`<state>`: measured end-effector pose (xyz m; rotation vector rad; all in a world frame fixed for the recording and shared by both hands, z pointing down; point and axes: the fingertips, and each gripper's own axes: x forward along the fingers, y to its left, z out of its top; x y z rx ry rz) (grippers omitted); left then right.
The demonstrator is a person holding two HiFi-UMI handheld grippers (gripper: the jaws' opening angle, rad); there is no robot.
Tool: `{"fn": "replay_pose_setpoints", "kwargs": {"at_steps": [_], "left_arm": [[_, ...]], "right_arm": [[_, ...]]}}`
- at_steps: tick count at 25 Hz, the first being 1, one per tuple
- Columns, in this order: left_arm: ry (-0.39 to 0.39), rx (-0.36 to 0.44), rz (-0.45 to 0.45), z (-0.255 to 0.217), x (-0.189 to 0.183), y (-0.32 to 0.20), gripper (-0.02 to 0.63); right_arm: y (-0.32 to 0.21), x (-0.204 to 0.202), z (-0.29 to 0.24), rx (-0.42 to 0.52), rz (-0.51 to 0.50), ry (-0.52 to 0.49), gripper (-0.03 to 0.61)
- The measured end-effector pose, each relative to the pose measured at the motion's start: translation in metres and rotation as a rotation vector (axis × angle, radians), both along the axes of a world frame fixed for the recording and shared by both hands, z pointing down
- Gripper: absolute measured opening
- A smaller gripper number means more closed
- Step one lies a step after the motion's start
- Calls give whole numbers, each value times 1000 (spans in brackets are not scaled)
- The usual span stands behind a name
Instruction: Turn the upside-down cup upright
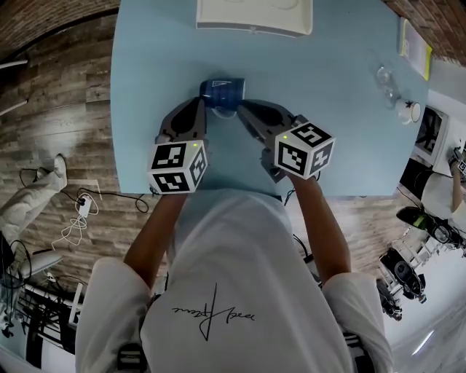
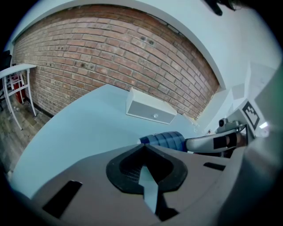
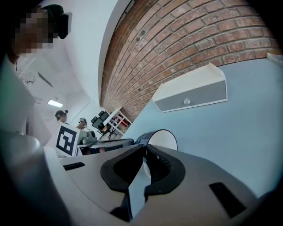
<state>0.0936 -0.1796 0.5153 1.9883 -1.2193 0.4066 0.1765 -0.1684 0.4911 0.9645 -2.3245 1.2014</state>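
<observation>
Overhead, finds the blue cup [image 1: 222, 92] tipped on its side above the light blue table [image 1: 145, 87], short of the white box [image 1: 255, 16], between the tips of the left gripper [image 1: 202, 105] and the right gripper [image 1: 245, 109]. Along the left gripper [image 2: 143, 148], shows jaws closed together on nothing, with the cup [image 2: 164, 140] just beyond them. Along the right gripper [image 3: 143, 152], shows jaws pinched onto the rim wall of the cup [image 3: 162, 140], its white inside facing the camera.
</observation>
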Motion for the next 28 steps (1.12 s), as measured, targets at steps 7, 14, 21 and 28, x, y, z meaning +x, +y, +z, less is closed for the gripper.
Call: {"fn": "replay_pose_setpoints", "kwargs": {"at_steps": [7, 14, 21, 28], "left_arm": [[13, 6, 18, 2, 4, 4, 9], [18, 4, 25, 6, 4, 7, 9], [23, -6, 27, 11, 7, 11, 9], [26, -6, 37, 13, 6, 13, 9]], "right_arm": [[6, 2, -3, 8, 0, 44, 23], [13, -5, -7, 31, -31, 90, 23], [22, -8, -11, 38, -48, 112, 23], [23, -13, -14, 53, -58, 125, 23]]}}
